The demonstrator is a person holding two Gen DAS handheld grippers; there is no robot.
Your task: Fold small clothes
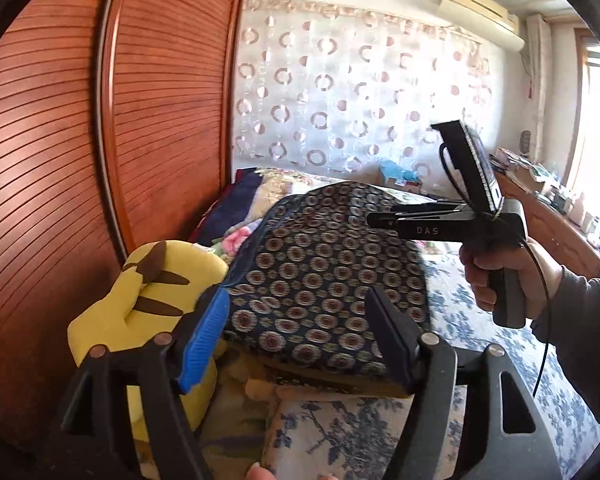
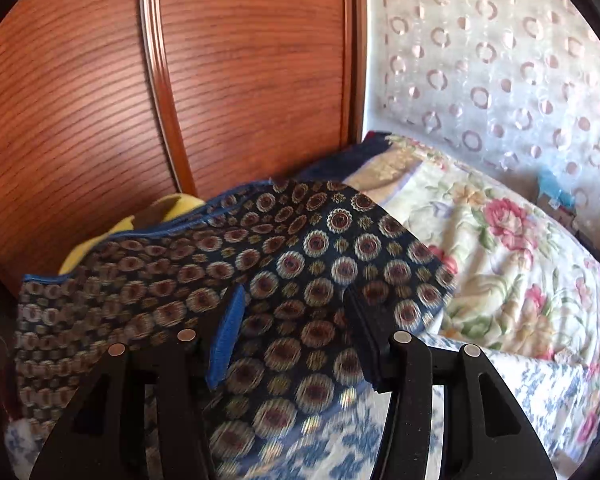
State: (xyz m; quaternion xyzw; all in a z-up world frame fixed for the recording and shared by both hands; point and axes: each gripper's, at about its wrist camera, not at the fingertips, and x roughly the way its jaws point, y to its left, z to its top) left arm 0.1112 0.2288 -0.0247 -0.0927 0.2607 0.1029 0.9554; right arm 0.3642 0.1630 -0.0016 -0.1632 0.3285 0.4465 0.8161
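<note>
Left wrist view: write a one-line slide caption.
Open left gripper faces the patterned dark garment on the bed, beside a yellow plush.

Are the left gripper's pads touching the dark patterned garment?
Apart. The left wrist view shows the left gripper open, the patterned garment lying beyond its fingertips.

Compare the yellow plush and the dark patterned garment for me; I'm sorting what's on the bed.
The yellow plush is plain yellow with brown stripes; the dark patterned garment is navy, covered in round medallions. The plush is bulky, the garment a flat layer. They lie side by side, against the wooden wardrobe.
</note>
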